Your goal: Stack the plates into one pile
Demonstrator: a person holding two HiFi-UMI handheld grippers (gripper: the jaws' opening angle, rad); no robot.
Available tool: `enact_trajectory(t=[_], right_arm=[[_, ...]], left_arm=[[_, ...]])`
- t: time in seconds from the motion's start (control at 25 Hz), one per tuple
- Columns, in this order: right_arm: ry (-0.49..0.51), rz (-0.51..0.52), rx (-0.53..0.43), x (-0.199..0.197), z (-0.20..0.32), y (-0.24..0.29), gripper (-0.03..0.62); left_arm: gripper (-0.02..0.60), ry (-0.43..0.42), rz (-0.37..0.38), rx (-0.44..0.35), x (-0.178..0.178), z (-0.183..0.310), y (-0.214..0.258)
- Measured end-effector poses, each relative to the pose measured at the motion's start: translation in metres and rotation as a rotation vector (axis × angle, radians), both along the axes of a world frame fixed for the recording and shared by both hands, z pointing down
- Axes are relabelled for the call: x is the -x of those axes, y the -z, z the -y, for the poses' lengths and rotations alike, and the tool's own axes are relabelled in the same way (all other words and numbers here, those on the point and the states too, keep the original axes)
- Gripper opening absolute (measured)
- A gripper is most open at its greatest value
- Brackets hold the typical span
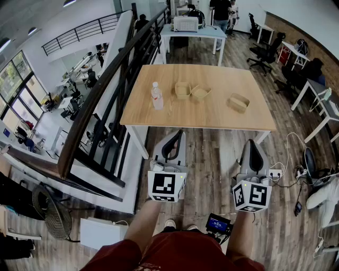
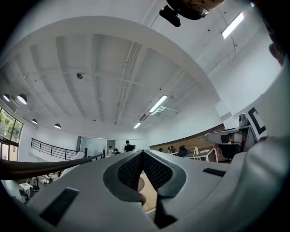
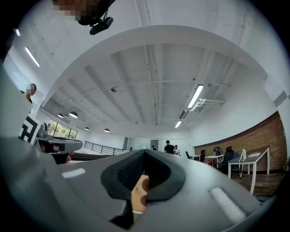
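Observation:
Three tan square plates rest apart on the wooden table (image 1: 212, 117): one (image 1: 183, 89) left of centre, a second (image 1: 200, 93) right beside it, a third (image 1: 238, 102) further right. Both grippers hover short of the table's near edge, over the wooden floor. My left gripper (image 1: 176, 135) is shut and holds nothing; in the left gripper view its jaws (image 2: 142, 153) meet, pointing slightly upward at the ceiling. My right gripper (image 1: 253, 144) is likewise shut and holds nothing, its jaws (image 3: 144, 152) tilted up the same way. Only slivers of the table show between the jaws.
A clear water bottle (image 1: 157, 96) stands on the table's left part. A dark stair railing (image 1: 106, 90) runs along the left. Behind the table is a white table (image 1: 193, 30) and a person (image 1: 220, 10). Office chairs stand at right; a power strip (image 1: 275, 172) lies on the floor.

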State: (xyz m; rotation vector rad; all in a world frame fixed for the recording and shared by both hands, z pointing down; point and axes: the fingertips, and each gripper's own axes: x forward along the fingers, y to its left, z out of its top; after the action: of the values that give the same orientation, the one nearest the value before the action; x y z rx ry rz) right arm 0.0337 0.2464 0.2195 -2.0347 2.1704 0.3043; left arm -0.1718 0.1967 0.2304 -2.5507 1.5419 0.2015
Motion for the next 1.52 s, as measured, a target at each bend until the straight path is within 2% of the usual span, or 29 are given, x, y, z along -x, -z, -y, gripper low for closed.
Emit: enact_trajectory(t=[0.4, 0.92, 1.28, 1.52], right_arm=[[0.002, 0.001, 0.001, -0.005, 0.001, -0.004, 0.009], [-0.008, 0.016, -0.005, -0.02, -0.008, -0.008, 0.009], [-0.001, 0.048, 0.023, -0.05, -0.013, -0.024, 0.009], [0.029, 0.055, 0.045, -0.055, -0.012, -0.037, 0.009]], left_arm=[[0.006, 0.004, 0.005, -0.003, -0.005, 0.001, -0.005], [0.006, -0.015, 0.043, -0.034, -0.037, -0.016, 0.001], [0.006, -0.007, 0.048, -0.005, -0.066, -0.02, -0.011], [0.006, 0.011, 0.052, 0.02, -0.074, -0.024, -0.021]])
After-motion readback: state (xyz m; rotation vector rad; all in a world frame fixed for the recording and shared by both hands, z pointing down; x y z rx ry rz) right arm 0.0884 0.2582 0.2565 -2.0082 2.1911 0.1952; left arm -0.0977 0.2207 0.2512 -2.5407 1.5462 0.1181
